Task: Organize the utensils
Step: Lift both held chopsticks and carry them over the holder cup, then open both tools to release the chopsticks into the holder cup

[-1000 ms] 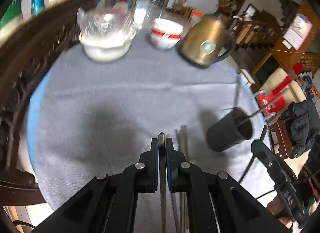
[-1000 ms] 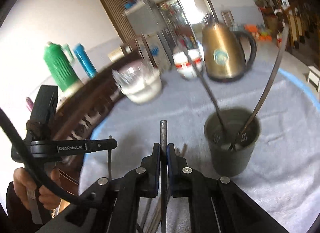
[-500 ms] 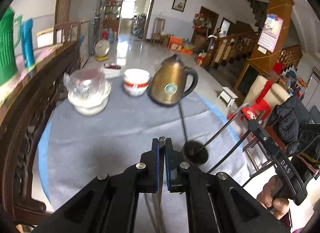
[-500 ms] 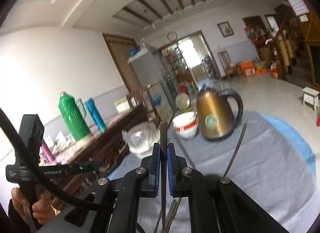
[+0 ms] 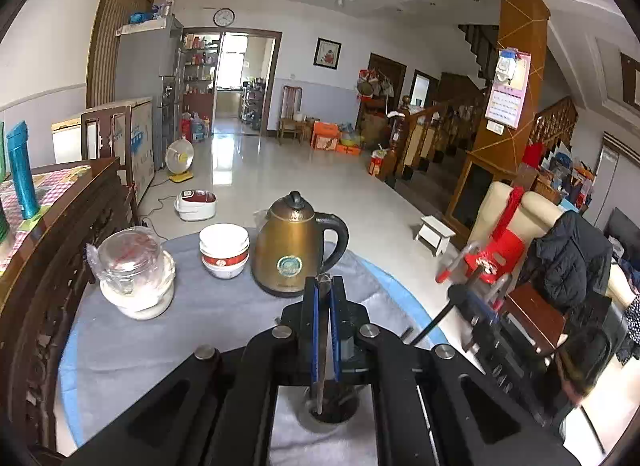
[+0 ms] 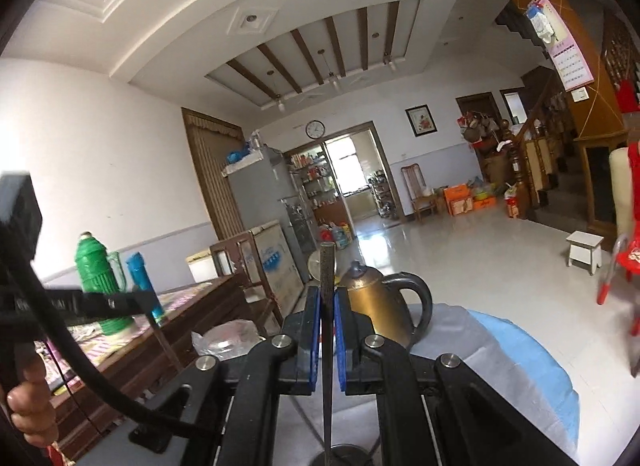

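Observation:
My left gripper (image 5: 324, 286) is shut on a thin metal chopstick (image 5: 322, 346) that hangs down between its blue pads. The chopstick's lower end sits over the mouth of a dark round utensil holder (image 5: 330, 416) on the table, directly below. My right gripper (image 6: 327, 298) is shut on a second metal chopstick (image 6: 327, 266), held upright, with the holder's rim (image 6: 348, 450) just below it. In the left wrist view the right gripper (image 5: 476, 306) is blurred at the right, with a dark stick slanting down from it. In the right wrist view the left gripper (image 6: 100, 302) hangs at the left.
A round table with a grey cloth (image 5: 200, 326) carries a brass kettle (image 5: 294, 246), stacked white bowls (image 5: 224, 250) and a glass jar on a white bowl (image 5: 134, 270). Carved wooden furniture (image 5: 48, 286) borders the left. A chair with red items (image 5: 504, 242) stands right.
Both grippers have risen and tilted up with their chopsticks still clamped. The holder, formerly ahead on the table, now lies beneath both grippers.

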`<state>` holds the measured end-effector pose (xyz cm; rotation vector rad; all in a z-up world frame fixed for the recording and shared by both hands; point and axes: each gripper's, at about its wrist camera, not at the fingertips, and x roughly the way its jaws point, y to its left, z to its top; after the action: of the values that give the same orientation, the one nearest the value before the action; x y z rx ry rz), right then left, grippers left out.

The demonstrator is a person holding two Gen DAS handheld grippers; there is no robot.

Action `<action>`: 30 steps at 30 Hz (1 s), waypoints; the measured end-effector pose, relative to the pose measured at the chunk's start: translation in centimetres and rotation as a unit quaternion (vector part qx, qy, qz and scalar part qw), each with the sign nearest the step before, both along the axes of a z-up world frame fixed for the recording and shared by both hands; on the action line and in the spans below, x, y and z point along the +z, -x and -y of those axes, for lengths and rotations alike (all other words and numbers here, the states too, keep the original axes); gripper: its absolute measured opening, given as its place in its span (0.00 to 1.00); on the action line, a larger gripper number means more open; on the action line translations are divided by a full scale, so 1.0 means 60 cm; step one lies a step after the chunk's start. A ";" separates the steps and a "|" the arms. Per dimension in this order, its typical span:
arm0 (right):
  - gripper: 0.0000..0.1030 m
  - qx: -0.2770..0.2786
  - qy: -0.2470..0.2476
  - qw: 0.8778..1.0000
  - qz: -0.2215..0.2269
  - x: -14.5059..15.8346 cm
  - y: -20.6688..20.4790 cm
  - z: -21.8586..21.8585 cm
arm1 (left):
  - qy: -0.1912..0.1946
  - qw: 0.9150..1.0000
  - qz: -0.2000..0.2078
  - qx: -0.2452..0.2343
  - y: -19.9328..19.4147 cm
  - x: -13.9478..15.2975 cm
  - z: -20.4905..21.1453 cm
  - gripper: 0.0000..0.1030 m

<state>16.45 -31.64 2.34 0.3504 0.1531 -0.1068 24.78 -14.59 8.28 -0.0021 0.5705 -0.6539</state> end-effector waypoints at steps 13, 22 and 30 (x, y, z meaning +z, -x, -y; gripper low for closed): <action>0.07 0.013 -0.023 0.996 -0.088 -0.100 -0.039 0.027 | -0.032 0.996 -0.081 0.013 -0.052 -0.138 0.042 0.05; 0.25 0.035 -0.100 0.988 -0.110 -0.121 -0.008 0.055 | -0.057 0.995 -0.080 -0.004 -0.020 -0.153 0.003 0.54; 0.48 0.058 -0.110 0.990 -0.066 -0.131 0.076 0.048 | -0.081 0.992 -0.085 0.037 0.004 -0.207 -0.107 0.55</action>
<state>11.91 -34.55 -5.52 0.5540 0.3178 0.0034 24.53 -8.14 -4.11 0.0746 0.7828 -0.5373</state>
